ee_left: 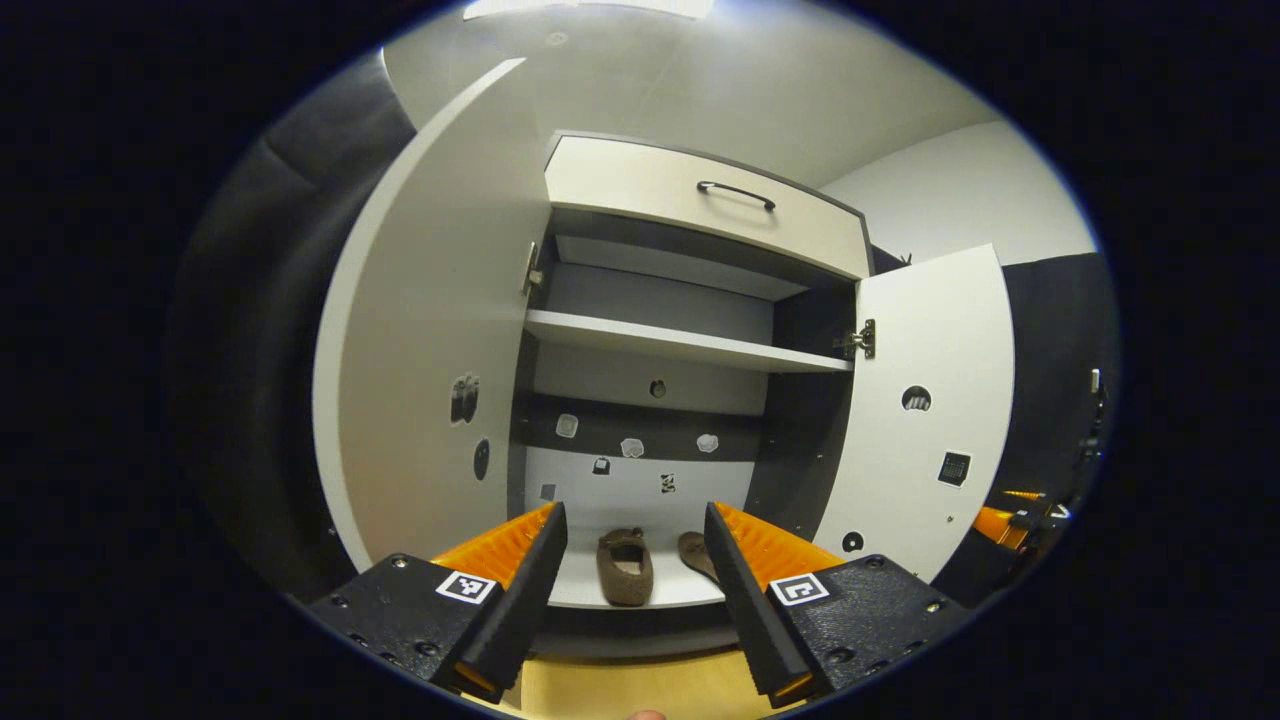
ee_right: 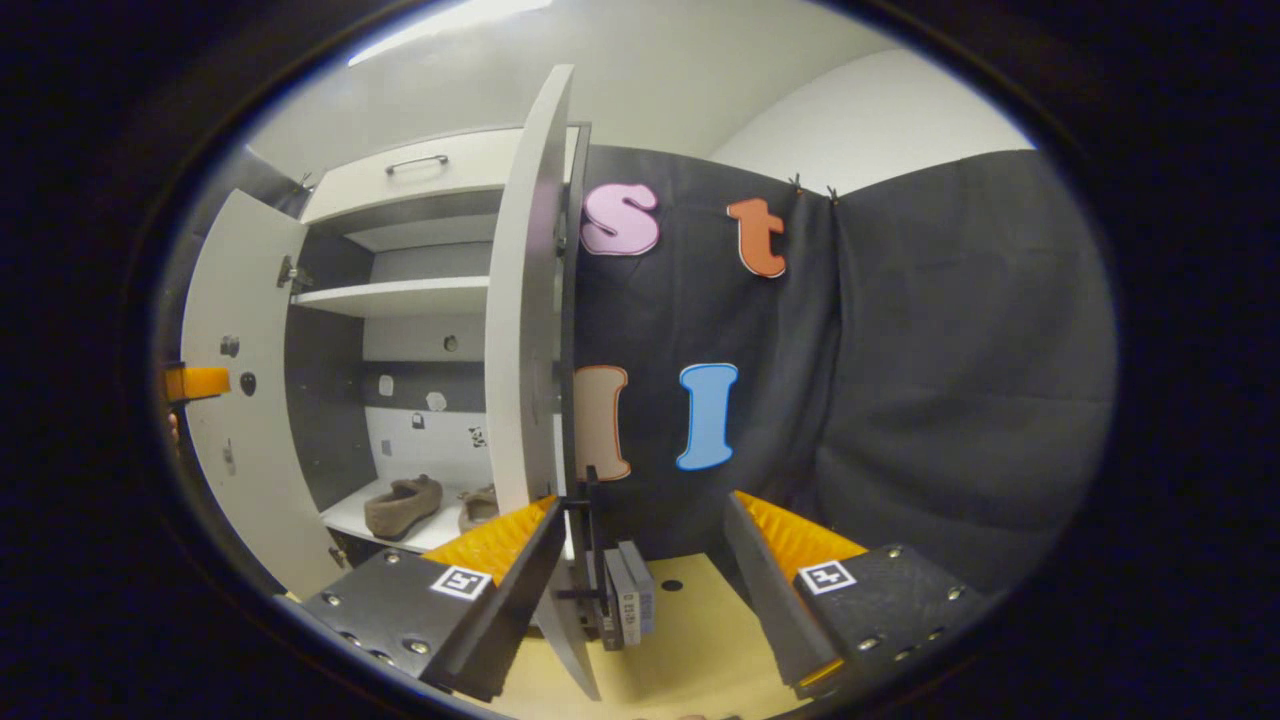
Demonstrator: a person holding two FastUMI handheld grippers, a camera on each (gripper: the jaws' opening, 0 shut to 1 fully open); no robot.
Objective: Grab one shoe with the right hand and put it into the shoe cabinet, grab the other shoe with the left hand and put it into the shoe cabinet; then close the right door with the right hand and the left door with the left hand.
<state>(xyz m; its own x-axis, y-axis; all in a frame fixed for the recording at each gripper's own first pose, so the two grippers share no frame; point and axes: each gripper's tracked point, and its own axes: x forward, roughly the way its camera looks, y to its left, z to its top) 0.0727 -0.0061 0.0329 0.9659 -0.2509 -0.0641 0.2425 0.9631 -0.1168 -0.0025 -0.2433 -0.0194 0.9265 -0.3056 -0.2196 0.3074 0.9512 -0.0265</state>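
Left gripper view first: we count two shoes, both brown, sitting on the bottom shelf (ee_left: pixel 580 590) of the shoe cabinet (ee_left: pixel 700 200). One shoe (ee_left: pixel 625 566) lies in full sight with its opening up, and the other shoe (ee_left: pixel 696 553) is just beside it on the right, partly hidden behind our finger. We can't tell if the two touch.

The cabinet has two doors and both are swung open: the left door (ee_left: pixel 420 340) and the right door (ee_left: pixel 930 400). Inside we count one upper shelf (ee_left: pixel 680 342) plus the bottom one, and above the opening there is one drawer front with a single dark handle (ee_left: pixel 736 193). Small stickers dot the back panel and both doors.

The left gripper (ee_left: pixel 634 570) hovers in front of the opening with its tongs spread wide and nothing between them. The floor (ee_left: pixel 640 685) under it is yellowish.

In the right gripper view we're off to the cabinet's right side, looking at the edge of the right door (ee_right: pixel 525 300). Both shoes show again on the bottom shelf, one (ee_right: pixel 402 505) clear and one (ee_right: pixel 480 508) half behind the door. The right gripper (ee_right: pixel 640 560) is also wide apart and holds nothing; the door's lower edge and a small hardware block (ee_right: pixel 625 600) sit between its fingers but aren't pinched. At the far left edge a bit of the other gripper (ee_right: pixel 195 382) peeks in near the left door (ee_right: pixel 235 400).
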